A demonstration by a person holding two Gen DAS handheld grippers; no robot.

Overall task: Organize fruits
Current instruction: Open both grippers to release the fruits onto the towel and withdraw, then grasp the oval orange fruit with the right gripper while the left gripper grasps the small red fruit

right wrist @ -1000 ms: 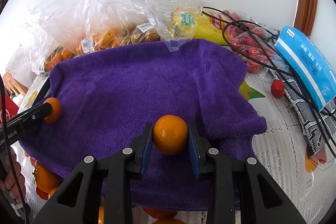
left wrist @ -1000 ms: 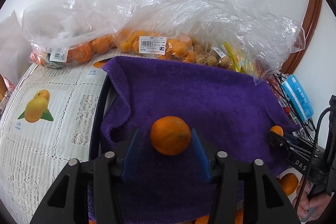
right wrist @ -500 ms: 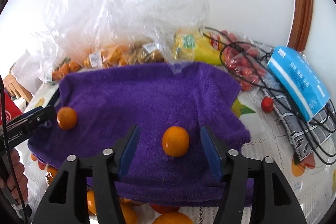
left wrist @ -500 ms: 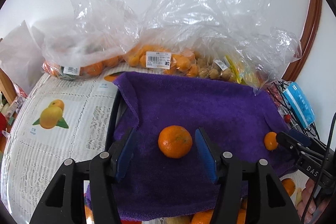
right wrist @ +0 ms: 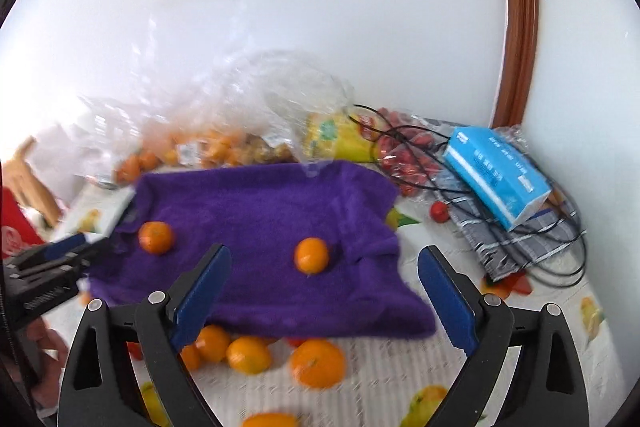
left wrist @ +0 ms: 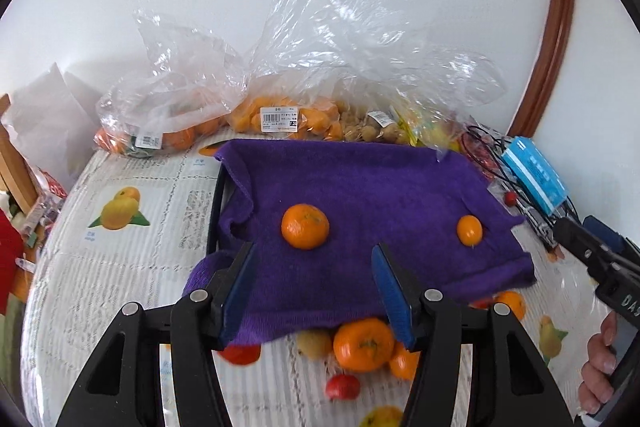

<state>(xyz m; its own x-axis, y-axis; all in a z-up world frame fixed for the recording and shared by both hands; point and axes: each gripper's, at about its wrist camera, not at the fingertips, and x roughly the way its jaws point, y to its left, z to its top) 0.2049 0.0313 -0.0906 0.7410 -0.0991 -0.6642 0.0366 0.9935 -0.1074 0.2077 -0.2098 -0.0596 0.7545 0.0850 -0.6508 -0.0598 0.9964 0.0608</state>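
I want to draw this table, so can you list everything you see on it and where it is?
purple towel: 1, purple, middle of table
oranges on towel: 2, orange, one left, one right
loose fruit: several, orange and red, in front of towel
plastic bags of fruit: several, clear, behind towel
tissue pack: 1, blue, far right
black cables: black, far right
tablecloth: white, fruit pictures
left gripper: black, blue fingers, open
right gripper: black, blue fingers, open

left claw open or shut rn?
Open. The left claw has its blue pads spread wide, nothing between them; the orange lies on the purple towel.
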